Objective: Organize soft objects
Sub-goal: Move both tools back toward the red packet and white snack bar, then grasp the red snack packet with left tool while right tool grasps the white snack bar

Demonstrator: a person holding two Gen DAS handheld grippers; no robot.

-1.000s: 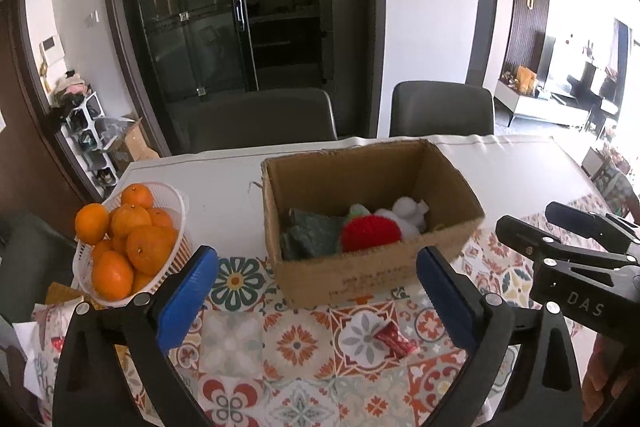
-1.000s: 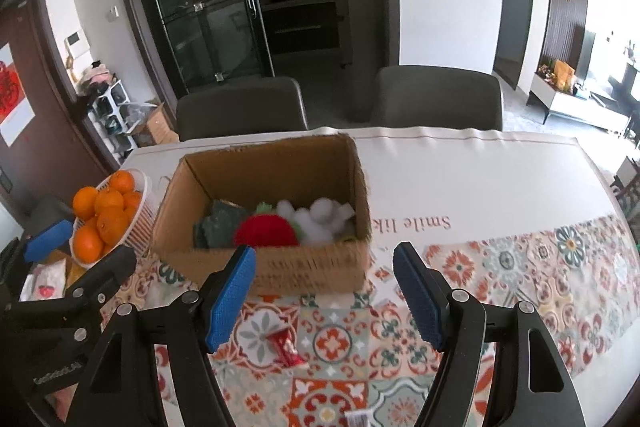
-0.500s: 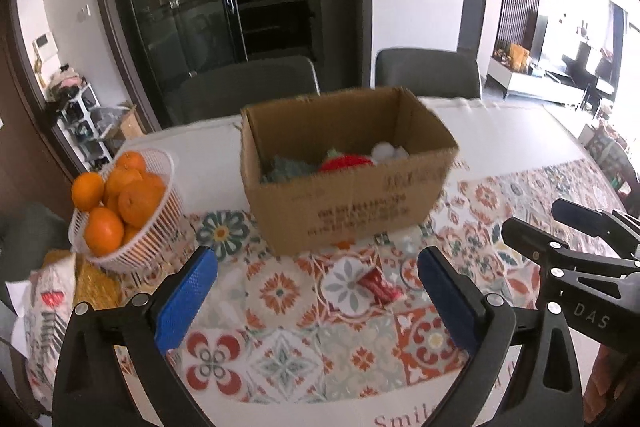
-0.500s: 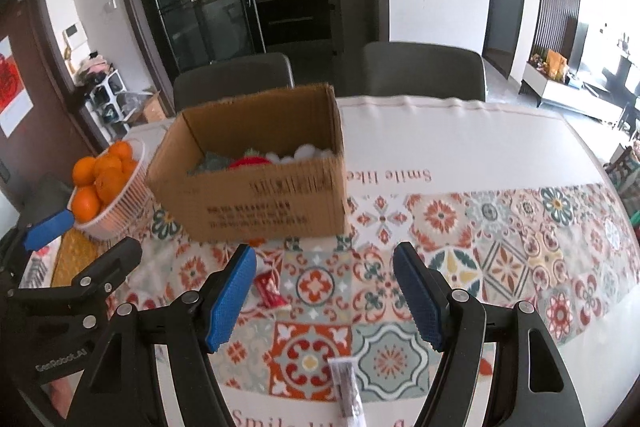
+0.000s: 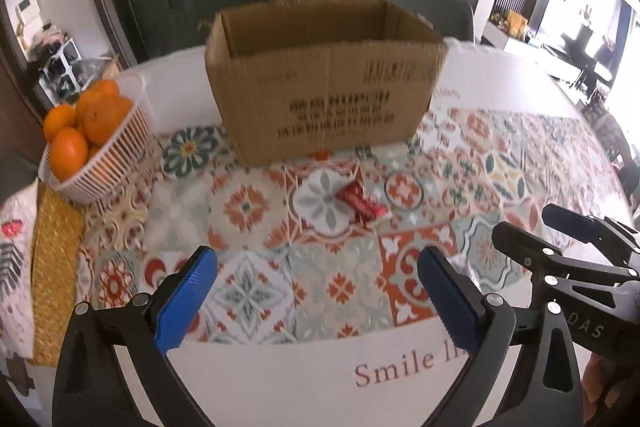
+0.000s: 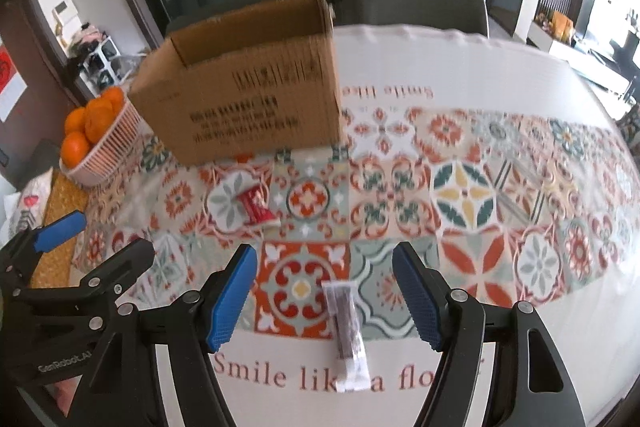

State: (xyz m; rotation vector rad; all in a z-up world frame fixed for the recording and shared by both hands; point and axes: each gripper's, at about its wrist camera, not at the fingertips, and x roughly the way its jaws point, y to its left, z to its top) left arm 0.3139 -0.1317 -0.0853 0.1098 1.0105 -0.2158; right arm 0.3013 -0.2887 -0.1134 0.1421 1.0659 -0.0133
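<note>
Below the right gripper [image 6: 324, 291], jaws apart like the left's [image 5: 316, 297], lies a dark packet [image 6: 346, 327].

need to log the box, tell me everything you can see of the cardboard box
The cardboard box is plain brown corrugated card, open-topped, standing upright on the patterned tablecloth. Blurred black print covers its near side. Its contents are hidden from this low angle. A white basket of oranges stands just left; nothing grips it.
</note>
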